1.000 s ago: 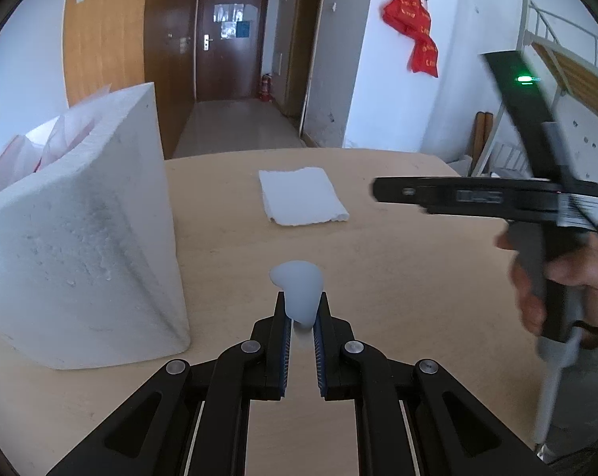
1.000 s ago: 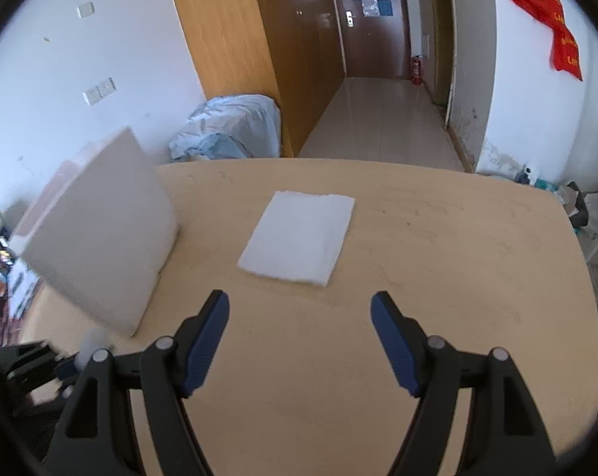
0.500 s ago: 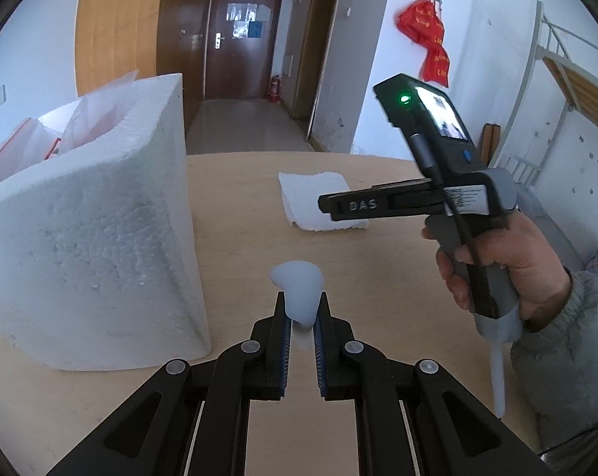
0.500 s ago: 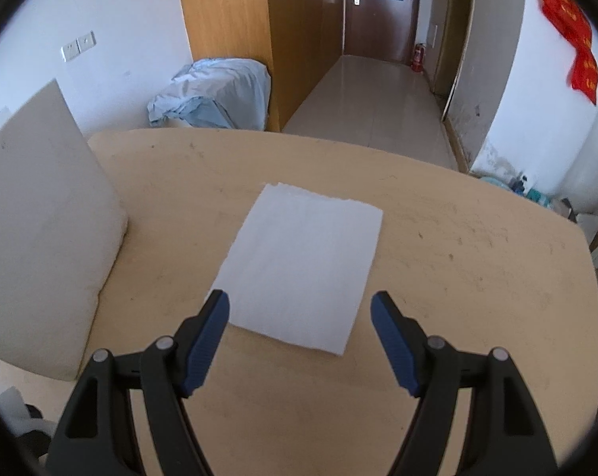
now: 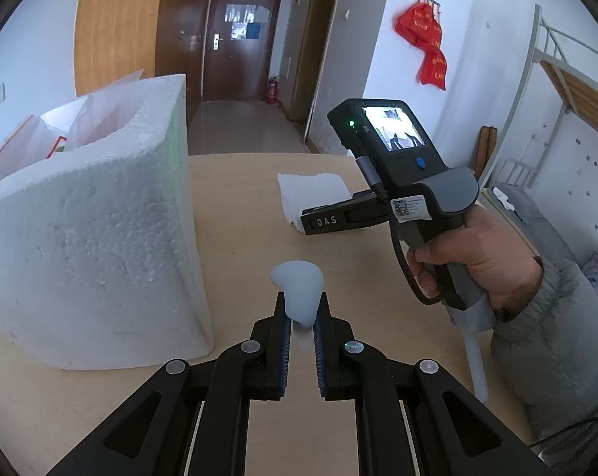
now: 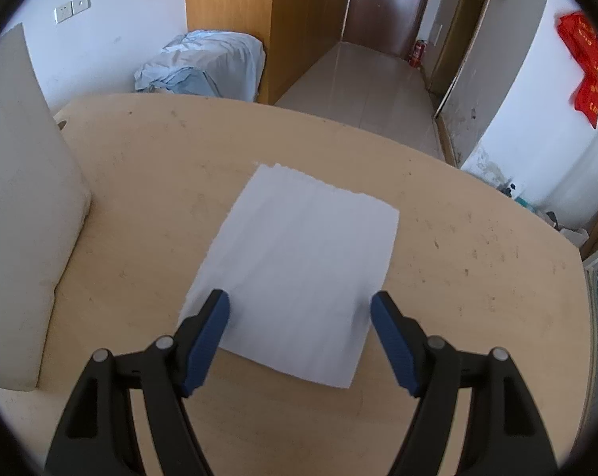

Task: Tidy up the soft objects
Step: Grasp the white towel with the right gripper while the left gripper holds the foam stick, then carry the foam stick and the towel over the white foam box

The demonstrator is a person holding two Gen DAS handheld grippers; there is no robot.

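Towel [image 5: 313, 194] edge behind right claw [image 5: 326, 220]

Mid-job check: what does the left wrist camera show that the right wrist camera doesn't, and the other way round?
Only the left wrist view shows the left gripper shut on a pale blue soft piece, and the person's hand on the right tool. Only the right wrist view shows the right gripper open over the white cloth's near edge. Both show the cloth, the foam block and the table.

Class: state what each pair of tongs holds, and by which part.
Left tongs pinch a pale blue soft piece by its lower stem. Right tongs hold nothing, open over the white cloth.
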